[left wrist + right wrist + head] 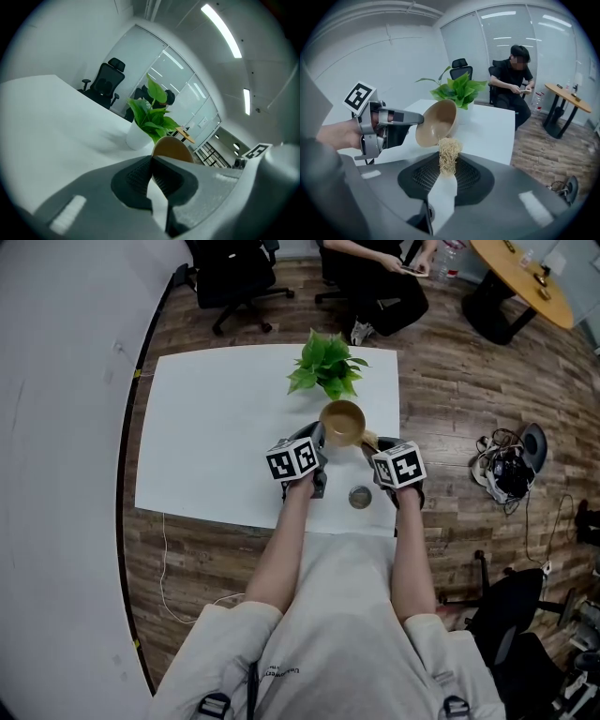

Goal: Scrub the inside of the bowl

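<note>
Where the head view looks down over the white table (pixel 216 427), I read the tan bowl (pixel 342 421) near the table's far-right part, in front of the potted plant (pixel 328 367) and between the two grippers. The left gripper (pixel 319 437) reaches it from the left, the right gripper (pixel 372 441) from the right. A small round metal piece (pixel 360 497) lies on the table nearer the person, between the two forearms.

In the left gripper view, the left gripper (pixel 151 161) has its jaws drawn together on the bowl's (pixel 173 150) rim, with the plant (pixel 152 112) and an office chair (pixel 108 79) beyond. The right gripper view confirms it. The left gripper (pixel 419 119) pinches the rim and holds the bowl (pixel 436 123) tipped on its side, its opening turned toward the right gripper.

The right gripper (pixel 447 171) is closed to a narrow gap on a pale fibrous scrubber (pixel 449 157), which stands up between the jaws. Its top reaches the bowl's lower rim — whether the two touch, I cannot tell. Behind, a seated person (pixel 515 79) and a round wooden table (pixel 569 96) occupy the room's far side.
</note>
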Motion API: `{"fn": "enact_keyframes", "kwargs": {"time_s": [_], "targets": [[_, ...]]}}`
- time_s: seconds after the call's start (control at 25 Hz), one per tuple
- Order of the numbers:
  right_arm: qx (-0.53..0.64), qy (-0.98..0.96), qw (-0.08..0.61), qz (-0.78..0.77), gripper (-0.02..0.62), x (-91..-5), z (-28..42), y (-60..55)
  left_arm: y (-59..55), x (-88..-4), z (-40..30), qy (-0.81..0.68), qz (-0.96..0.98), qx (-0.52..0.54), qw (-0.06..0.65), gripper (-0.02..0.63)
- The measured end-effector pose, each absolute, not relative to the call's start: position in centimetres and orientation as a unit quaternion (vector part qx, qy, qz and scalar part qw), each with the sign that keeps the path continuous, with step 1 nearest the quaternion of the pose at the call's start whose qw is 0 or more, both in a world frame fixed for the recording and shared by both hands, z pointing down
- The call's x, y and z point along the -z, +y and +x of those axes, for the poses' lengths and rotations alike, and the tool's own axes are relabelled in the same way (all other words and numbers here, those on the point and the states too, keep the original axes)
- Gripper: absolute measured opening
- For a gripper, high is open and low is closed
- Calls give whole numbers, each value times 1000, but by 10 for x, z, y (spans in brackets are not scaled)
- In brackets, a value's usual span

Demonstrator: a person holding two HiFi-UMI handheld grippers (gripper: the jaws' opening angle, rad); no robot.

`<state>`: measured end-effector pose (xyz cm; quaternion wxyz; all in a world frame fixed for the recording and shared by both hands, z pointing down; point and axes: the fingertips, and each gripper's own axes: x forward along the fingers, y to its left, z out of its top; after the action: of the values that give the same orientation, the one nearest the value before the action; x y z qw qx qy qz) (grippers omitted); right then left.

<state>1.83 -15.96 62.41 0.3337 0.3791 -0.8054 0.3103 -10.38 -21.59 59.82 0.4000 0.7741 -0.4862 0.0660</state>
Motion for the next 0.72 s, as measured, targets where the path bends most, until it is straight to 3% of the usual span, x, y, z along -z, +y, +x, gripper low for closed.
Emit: {"fn": "enact_keyframes", "kwargs": {"time_s": [0.72], "targets": [[-318,-787,284,445,106,-614,47,-182,-185,-636,-67,-387,814,-212,378,6]]}}
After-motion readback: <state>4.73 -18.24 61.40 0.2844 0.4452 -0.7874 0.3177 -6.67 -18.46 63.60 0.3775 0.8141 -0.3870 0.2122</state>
